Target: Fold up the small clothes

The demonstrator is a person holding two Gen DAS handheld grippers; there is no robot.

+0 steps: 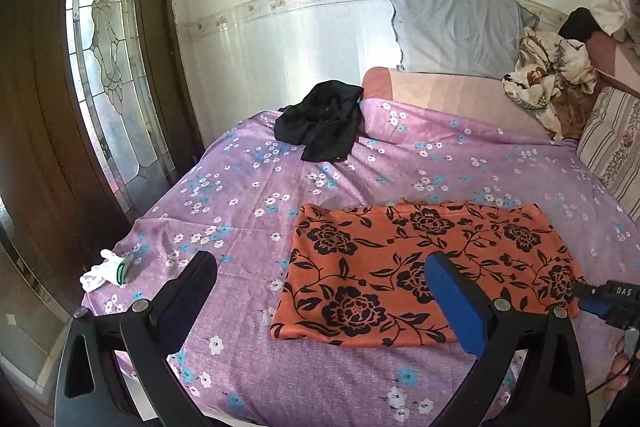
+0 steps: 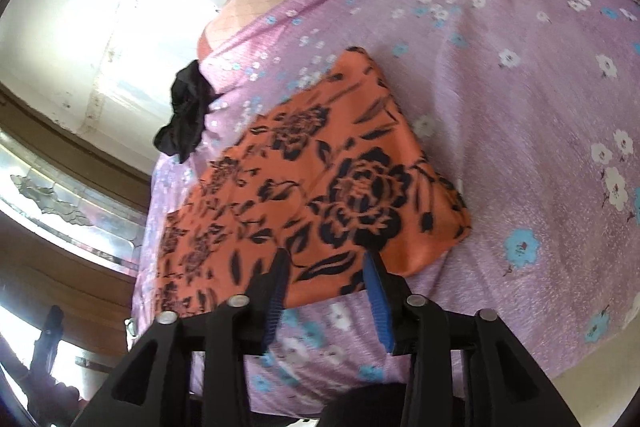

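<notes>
Orange floral cloth [image 1: 424,267] lay folded flat on the bed [image 1: 248,187], long axis across the left gripper [image 1: 320,279], w/ fingers wide apart & empty; right gripper [image 2: 326,267], fingers apart over cloth's near edge, was nearer.

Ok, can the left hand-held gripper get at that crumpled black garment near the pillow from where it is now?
Probably yes. The left hand-held gripper is open and empty, and the black garment lies uncovered on the purple floral sheet, with only bare sheet in between. The folded orange floral cloth lies off to the side of that path.
</notes>
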